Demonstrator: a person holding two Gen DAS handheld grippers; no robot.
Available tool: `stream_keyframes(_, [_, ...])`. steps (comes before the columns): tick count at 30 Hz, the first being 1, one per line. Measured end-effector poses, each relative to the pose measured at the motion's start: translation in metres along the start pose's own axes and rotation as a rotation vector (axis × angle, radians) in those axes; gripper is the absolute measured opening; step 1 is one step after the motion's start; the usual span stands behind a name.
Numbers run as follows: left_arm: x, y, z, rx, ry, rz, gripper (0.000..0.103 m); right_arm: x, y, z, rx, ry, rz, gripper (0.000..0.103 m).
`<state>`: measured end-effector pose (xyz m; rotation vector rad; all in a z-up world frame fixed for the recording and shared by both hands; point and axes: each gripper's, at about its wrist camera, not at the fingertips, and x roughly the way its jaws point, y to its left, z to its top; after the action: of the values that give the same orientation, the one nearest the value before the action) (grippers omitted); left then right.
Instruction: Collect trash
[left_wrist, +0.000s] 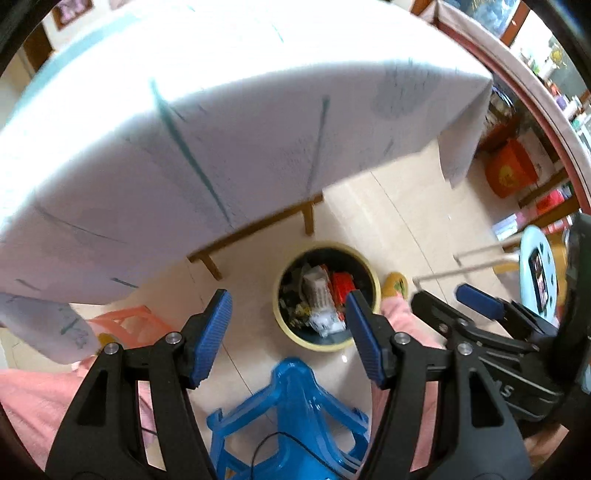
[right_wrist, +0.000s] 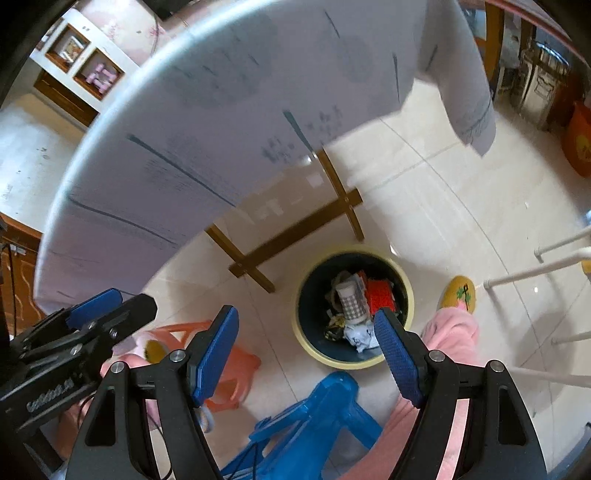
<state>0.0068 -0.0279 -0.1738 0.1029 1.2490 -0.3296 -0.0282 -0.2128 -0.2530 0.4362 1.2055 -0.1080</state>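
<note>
Trash (left_wrist: 325, 295) lies in the bin (left_wrist: 373, 280) on the pale tile floor, just near of the table's wooden foot (left_wrist: 255, 229): a red packet, a checked wrapper, crumpled white paper and dark scraps, all inside the yellow rim. My right view shows the same heap (right_wrist: 354, 306) more plainly, with the crossed foot (right_wrist: 295, 236) whole and the bin (right_wrist: 306, 339) to its near right.

A blue stool (left_wrist: 291, 406) stands nearest to me, just near of the bin, and a pink stool (left_wrist: 125, 321) stands to its left, under the hanging tablecloth (left_wrist: 221, 129). Pink trouser legs and a yellow slipper (left_wrist: 395, 286) sit right of the bin.

Only my left view takes in the shelves of boxes and the orange bag on the far right, and a phone in a pale holder (left_wrist: 537, 275) at the right edge. Only my right view takes in the wall cabinet at far left, the second slipper (right_wrist: 155, 349) by the pink stool, and white rails on the right.

My left gripper (left_wrist: 288, 332) hangs above the floor with its blue pads apart, nothing between them, touching nothing. My right gripper (right_wrist: 306, 350) hangs likewise, its pads spread a little wider and bare. Each shows in the other's view: the right one (left_wrist: 458, 299) at the right edge, the left one (right_wrist: 110, 306) at the left edge, both with fingers parted.
</note>
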Motion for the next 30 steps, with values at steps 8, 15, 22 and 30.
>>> stream_keyframes(8, [-0.061, 0.011, 0.007, -0.073, -0.094, 0.015, 0.061, -0.072, 0.035, 0.009, -0.087, -0.091, 0.010, 0.078])
stream_keyframes(15, [-0.113, 0.012, 0.016, -0.102, -0.126, 0.011, 0.061, -0.128, 0.065, 0.018, -0.147, -0.174, 0.022, 0.078])
stream_keyframes(22, [-0.170, 0.005, 0.018, -0.096, -0.205, 0.032, 0.062, -0.195, 0.091, 0.038, -0.150, -0.251, 0.023, 0.078])
stream_keyframes(30, [-0.216, 0.005, 0.022, -0.167, -0.262, 0.083, 0.075, -0.261, 0.118, 0.045, -0.217, -0.368, 0.026, 0.078])
